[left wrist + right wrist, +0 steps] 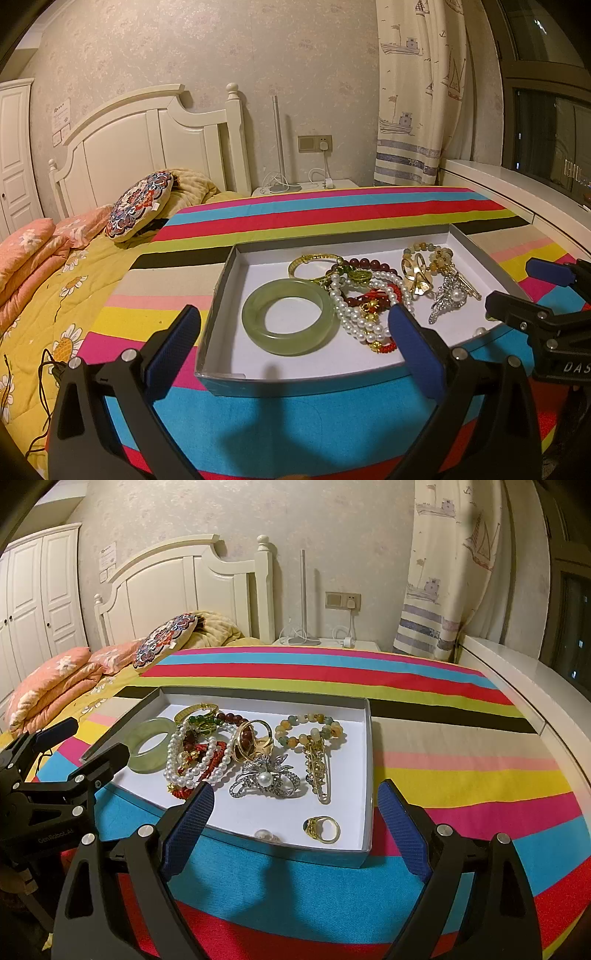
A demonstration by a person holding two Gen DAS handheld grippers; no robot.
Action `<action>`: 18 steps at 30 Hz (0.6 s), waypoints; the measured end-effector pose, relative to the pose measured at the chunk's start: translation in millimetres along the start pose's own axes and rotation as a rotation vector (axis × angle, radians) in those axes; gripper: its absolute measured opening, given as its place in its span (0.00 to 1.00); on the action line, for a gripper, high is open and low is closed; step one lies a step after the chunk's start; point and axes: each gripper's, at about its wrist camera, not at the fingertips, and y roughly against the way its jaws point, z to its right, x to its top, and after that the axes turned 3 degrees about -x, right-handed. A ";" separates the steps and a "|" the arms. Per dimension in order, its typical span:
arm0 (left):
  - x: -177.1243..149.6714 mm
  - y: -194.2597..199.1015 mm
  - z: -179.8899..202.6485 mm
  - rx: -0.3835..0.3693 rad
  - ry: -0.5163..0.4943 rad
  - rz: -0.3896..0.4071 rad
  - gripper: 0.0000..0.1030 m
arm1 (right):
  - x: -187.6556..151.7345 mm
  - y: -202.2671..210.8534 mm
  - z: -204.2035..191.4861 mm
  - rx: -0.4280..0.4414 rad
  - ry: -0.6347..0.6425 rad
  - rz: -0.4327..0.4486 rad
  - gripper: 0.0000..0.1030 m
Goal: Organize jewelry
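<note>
Jade-green and smooth, the bangle (291,317) will probably be hard, slippery and brittle; you should pinch it across its rim. It lies in the left part of the shallow white box (218,295) on the striped bed cover (461,746), touching the tangled pearl strands (192,760), which are limp. Left claw (295,343) and right claw (295,823) both stand spread, holding nothing.
</note>
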 end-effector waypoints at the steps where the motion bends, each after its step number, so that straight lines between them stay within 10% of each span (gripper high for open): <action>1: -0.2 -0.4 0.2 0.000 0.000 0.000 0.98 | -0.1 0.0 -0.1 0.000 0.000 0.000 0.83; 18: -0.1 -0.3 0.0 -0.001 0.001 -0.001 0.98 | 0.8 -0.3 1.2 0.001 -0.002 -0.002 0.83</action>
